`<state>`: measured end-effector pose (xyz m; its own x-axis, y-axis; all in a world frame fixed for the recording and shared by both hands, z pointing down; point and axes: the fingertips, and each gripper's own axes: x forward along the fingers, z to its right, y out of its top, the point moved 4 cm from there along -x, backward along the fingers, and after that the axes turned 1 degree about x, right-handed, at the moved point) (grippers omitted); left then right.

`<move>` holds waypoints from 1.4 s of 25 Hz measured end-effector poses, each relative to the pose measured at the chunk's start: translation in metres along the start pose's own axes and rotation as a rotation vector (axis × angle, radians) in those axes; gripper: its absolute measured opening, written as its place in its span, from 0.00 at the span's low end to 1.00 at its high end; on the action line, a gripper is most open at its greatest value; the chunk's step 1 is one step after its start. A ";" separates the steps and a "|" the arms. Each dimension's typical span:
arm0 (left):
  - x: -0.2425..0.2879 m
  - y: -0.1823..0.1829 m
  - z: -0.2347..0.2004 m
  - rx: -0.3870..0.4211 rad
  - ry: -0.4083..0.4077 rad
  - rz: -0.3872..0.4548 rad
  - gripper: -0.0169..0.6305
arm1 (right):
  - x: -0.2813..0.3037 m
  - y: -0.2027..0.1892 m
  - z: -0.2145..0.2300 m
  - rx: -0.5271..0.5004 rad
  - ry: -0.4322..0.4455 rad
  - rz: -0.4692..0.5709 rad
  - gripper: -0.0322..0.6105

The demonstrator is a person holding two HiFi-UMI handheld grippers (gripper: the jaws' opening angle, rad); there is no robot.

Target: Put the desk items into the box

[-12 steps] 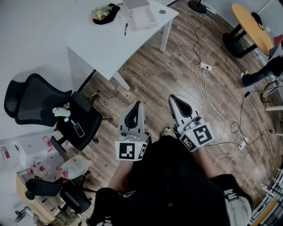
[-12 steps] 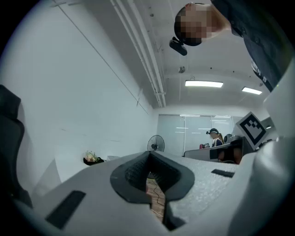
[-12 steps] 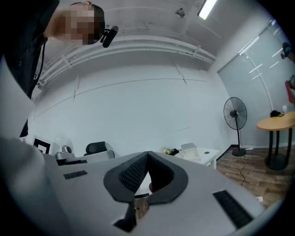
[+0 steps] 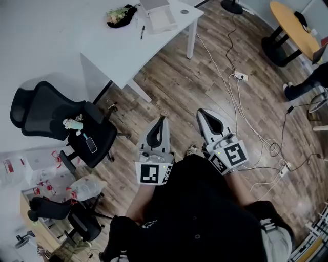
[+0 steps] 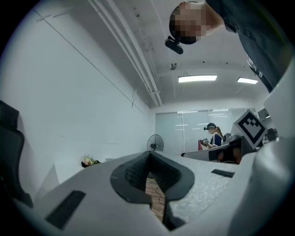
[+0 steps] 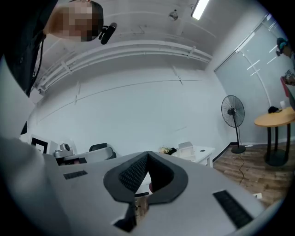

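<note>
Both pairs of tongs hang low in front of me. The left tongs (image 4: 162, 121) and the right tongs (image 4: 201, 112) are each pressed together at the tips, with nothing between them. Against half a second ago they sit where they were, and only the room has slid a little in my head view. I judge my head shifted and nothing has been handled yet. Bare wooden floor (image 4: 174, 87) lies open ahead. An office chair (image 4: 59, 117) crowds my left and loose cables (image 4: 233, 94) trail on my right. Farther off stands the table (image 4: 115, 51), its near edge facing me. On its far end lie the pen (image 4: 142, 33), a flower bundle (image 4: 119, 14) and what looks like the white box (image 4: 165, 20), all well apart from the tongs.
</note>
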<state>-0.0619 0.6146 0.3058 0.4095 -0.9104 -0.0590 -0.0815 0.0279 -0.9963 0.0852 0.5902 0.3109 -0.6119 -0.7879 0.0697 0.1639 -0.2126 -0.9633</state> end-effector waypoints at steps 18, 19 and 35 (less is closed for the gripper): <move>0.010 -0.007 0.080 -0.009 -0.029 -0.002 0.04 | -0.076 0.010 0.041 -0.015 -0.046 0.052 0.05; 0.014 -0.006 0.081 -0.003 -0.039 -0.003 0.04 | -0.076 0.010 0.044 -0.018 -0.055 0.051 0.05; 0.101 -0.022 0.041 -0.006 -0.095 -0.016 0.04 | -0.014 0.018 0.089 -0.012 -0.110 0.002 0.05</move>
<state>0.0181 0.5389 0.3197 0.4951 -0.8674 -0.0491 -0.0793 0.0112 -0.9968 0.1652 0.5461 0.3155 -0.5229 -0.8470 0.0955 0.1548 -0.2046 -0.9665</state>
